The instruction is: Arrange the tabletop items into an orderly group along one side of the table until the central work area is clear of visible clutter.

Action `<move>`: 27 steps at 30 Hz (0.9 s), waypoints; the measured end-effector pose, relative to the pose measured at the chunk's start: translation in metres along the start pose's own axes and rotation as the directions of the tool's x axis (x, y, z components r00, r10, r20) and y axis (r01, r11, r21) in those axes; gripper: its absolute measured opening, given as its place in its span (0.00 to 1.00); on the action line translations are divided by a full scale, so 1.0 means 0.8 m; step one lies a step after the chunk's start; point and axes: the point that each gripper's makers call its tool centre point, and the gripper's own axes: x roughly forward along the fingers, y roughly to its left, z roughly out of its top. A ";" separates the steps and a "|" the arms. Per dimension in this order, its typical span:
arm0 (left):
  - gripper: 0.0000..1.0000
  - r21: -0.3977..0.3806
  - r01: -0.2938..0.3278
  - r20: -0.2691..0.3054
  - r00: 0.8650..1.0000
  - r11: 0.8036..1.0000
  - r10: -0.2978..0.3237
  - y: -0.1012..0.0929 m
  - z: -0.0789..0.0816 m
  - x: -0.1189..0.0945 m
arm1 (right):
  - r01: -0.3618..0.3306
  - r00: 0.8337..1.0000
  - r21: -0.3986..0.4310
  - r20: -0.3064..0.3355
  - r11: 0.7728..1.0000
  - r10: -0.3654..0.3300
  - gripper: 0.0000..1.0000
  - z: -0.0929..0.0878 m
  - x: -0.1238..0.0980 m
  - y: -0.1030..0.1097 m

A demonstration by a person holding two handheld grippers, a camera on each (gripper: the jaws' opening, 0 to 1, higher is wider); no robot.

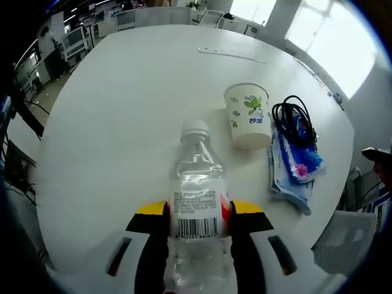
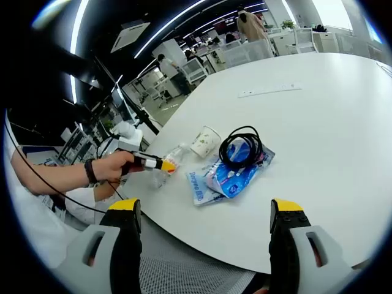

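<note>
In the left gripper view my left gripper [image 1: 197, 211] is shut on a clear plastic water bottle [image 1: 197, 177] with a white cap and a barcode label. Beyond it stand a white paper cup [image 1: 248, 115] with a green cartoon print, a coiled black cable [image 1: 294, 120] and blue-and-white tissue packs [image 1: 295, 171]. The right gripper view has my right gripper [image 2: 207, 211] open over the table's near edge, holding nothing. From there I see the left gripper [image 2: 160, 164] in a person's hand clamping the bottle [image 2: 166, 166], with the cup [image 2: 206, 141], cable [image 2: 242, 147] and packs [image 2: 228, 174] to its right.
The round white table [image 1: 122, 122] carries a white ruler-like strip [image 1: 231, 54] far across. Office desks, chairs and standing people lie beyond the table. A grey mesh chair seat [image 2: 184, 275] sits below the near table edge.
</note>
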 end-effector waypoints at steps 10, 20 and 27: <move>0.55 -0.062 0.024 -0.046 0.999 0.998 -0.027 -0.008 -0.001 0.005 | 0.000 1.000 0.005 -0.002 1.000 0.000 0.87 -0.001 0.001 -0.003; 0.52 -0.031 0.008 -0.052 0.999 0.999 -0.009 -0.003 0.020 0.017 | 0.012 1.000 0.019 -0.002 1.000 -0.012 0.87 -0.008 -0.004 -0.009; 0.43 -0.028 0.016 -0.067 0.998 0.999 -0.018 -0.004 0.018 0.024 | 0.017 1.000 0.025 0.001 1.000 -0.017 0.87 -0.009 -0.005 -0.011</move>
